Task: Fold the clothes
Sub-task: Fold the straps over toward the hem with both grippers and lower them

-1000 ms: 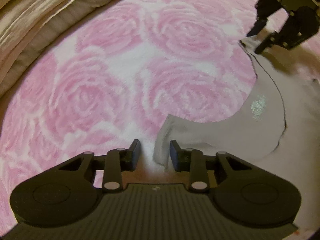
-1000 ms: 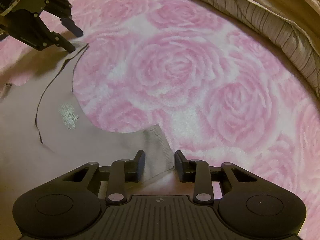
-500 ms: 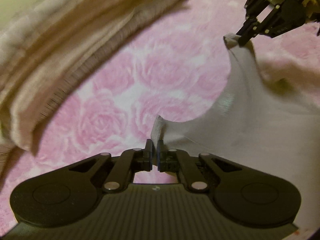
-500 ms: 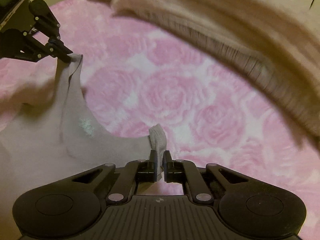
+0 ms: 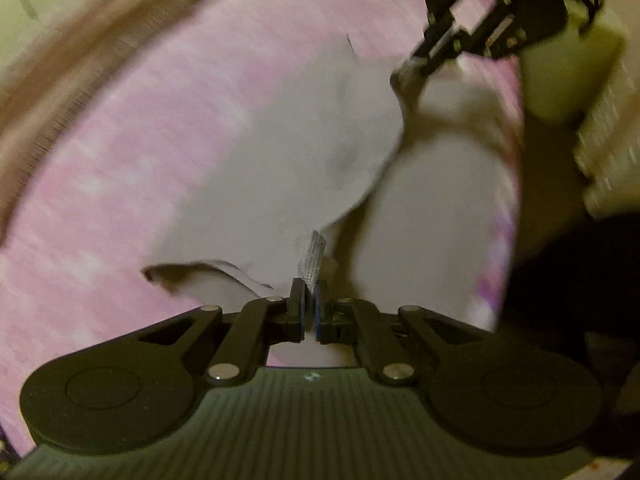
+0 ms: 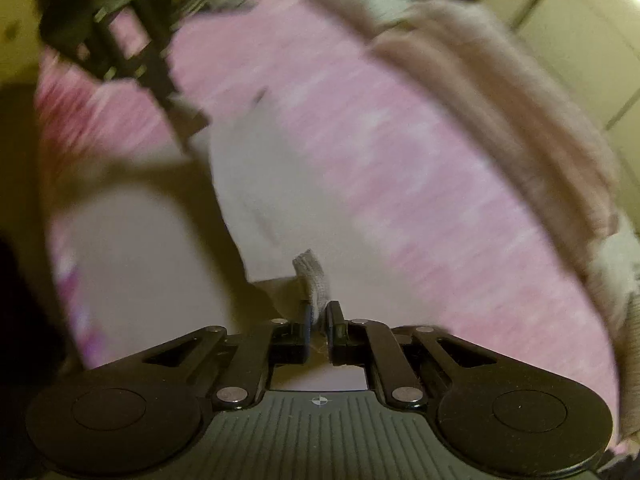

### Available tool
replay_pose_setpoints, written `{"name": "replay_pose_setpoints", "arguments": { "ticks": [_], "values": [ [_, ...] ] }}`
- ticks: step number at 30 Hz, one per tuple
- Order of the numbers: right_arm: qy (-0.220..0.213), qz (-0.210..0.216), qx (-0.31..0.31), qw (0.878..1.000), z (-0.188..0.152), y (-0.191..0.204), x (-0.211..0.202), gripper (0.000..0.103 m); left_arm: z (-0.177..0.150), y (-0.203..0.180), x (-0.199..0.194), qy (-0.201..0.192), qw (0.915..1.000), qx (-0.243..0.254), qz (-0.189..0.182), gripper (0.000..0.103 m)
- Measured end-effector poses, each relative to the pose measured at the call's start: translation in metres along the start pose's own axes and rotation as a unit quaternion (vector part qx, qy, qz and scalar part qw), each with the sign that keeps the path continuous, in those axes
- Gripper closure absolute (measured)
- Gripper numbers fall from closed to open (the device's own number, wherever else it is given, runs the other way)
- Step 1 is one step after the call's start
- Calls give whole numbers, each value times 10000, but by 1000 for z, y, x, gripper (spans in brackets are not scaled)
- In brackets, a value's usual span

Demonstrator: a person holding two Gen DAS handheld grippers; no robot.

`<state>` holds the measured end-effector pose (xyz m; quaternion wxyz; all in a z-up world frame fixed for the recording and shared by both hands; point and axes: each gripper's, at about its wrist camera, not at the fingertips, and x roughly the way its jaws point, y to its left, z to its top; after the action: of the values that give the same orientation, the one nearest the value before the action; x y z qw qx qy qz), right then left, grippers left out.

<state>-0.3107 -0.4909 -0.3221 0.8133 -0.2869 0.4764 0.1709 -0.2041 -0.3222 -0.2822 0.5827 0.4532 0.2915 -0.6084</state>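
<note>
Both collar corners, flat a second ago, now hang lifted: left hand-held gripper and right hand-held gripper each clamp the grey garment over the pink blanket.

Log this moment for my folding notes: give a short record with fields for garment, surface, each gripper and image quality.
garment: pale grey garment, partly lifted
surface: pink blanket
left gripper: shut on the garment's ribbed edge
right gripper: shut on another ribbed edge of the garment
image quality: both views motion-blurred
</note>
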Motion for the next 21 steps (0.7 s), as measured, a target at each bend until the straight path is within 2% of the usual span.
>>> {"name": "replay_pose_setpoints", "arguments": {
  "ticks": [1,3,4,5,7,11,14,21],
  "values": [
    [298,-14,-79,9995,-4,16,7,96,-7,-11,5,92,9999,50,-17,95],
    [332,-95,-96,9994,-10,32,4,83,-17,-26,6,123,9998,135,87,92],
    [309,-56,-37,9995,-11,37,1,69,-21,-29,5,106,9997,134,179,91],
    [277,-77,30,9996,-12,39,0,59,-23,-33,5,111,9995,110,262,89],
    [223,-130,-45,9997,-18,42,2,58,-27,-35,7,19,9985,135,527,84],
    [-82,-42,-421,9991,-40,47,12,58,-28,-47,11,-129,9959,345,823,83],
    [-257,108,-900,9956,-53,54,19,58,-36,-56,18,-43,9937,663,906,82],
    [-531,131,-1262,9905,-70,63,14,59,-43,-73,30,-68,9857,1262,1112,80]
  ]
}}
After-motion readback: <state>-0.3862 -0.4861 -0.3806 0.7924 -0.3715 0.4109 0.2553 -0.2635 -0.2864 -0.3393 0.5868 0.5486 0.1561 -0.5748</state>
